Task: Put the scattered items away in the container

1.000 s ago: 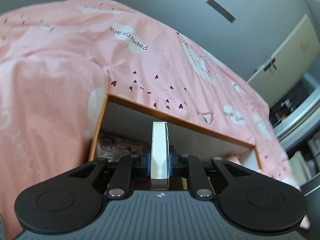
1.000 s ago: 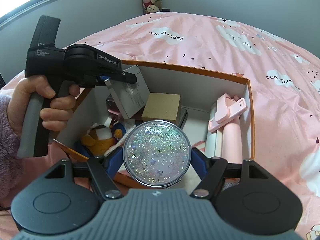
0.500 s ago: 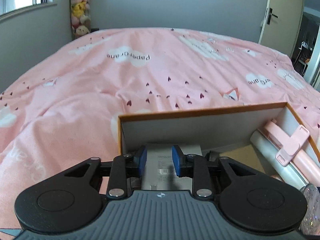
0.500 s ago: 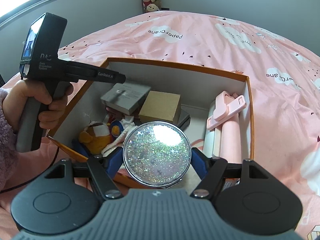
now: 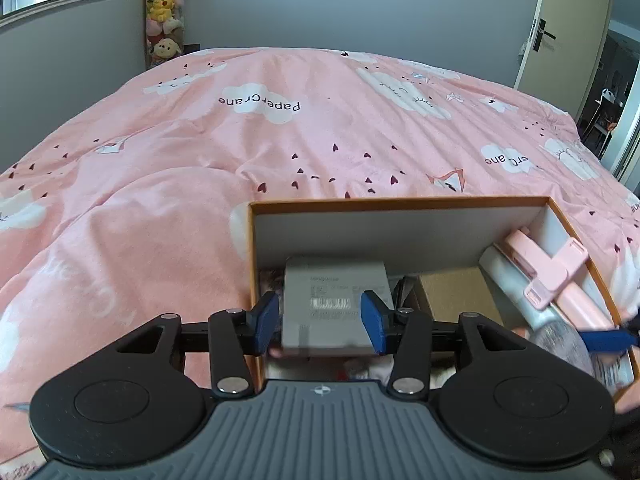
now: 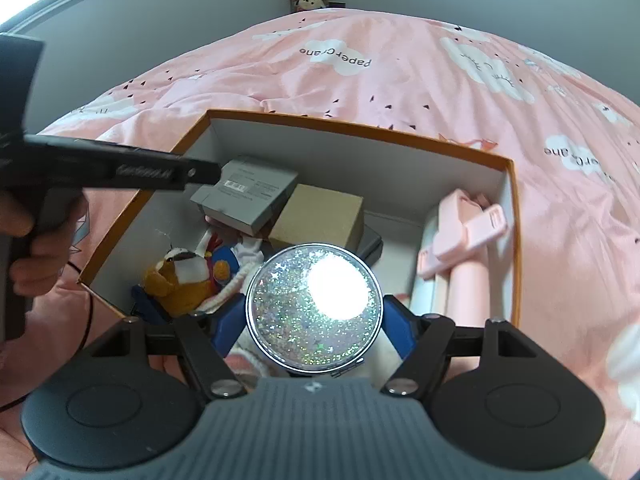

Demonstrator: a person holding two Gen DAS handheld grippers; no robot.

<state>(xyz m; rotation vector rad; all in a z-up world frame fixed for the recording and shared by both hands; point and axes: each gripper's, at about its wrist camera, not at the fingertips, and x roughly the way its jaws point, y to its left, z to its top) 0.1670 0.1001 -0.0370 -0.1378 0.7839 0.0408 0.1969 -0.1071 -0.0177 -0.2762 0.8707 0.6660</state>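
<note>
An orange-rimmed white box [image 6: 360, 130] sits on the pink bed; it also shows in the left wrist view [image 5: 400, 203]. My left gripper [image 5: 320, 322] is open above the box's left side, over a grey flat box [image 5: 334, 300] that lies free inside, also in the right wrist view [image 6: 246, 190]. My right gripper [image 6: 314, 322] is shut on a round glitter compact [image 6: 314, 314] and holds it over the box's near edge. The compact shows blurred at the left wrist view's right edge [image 5: 568, 346].
Inside the box lie a brown cardboard box [image 6: 320, 216], a plush toy [image 6: 180, 276], a pink clip holder [image 6: 464, 236] on a pale roll, and a dark flat item. Pink bedding [image 5: 160, 200] surrounds the box. A door [image 5: 568, 28] stands far right.
My left gripper let go of the grey flat box, which now lies flat inside, and the jaws opened wide. My right gripper tilted down and closer over the box with the compact.
</note>
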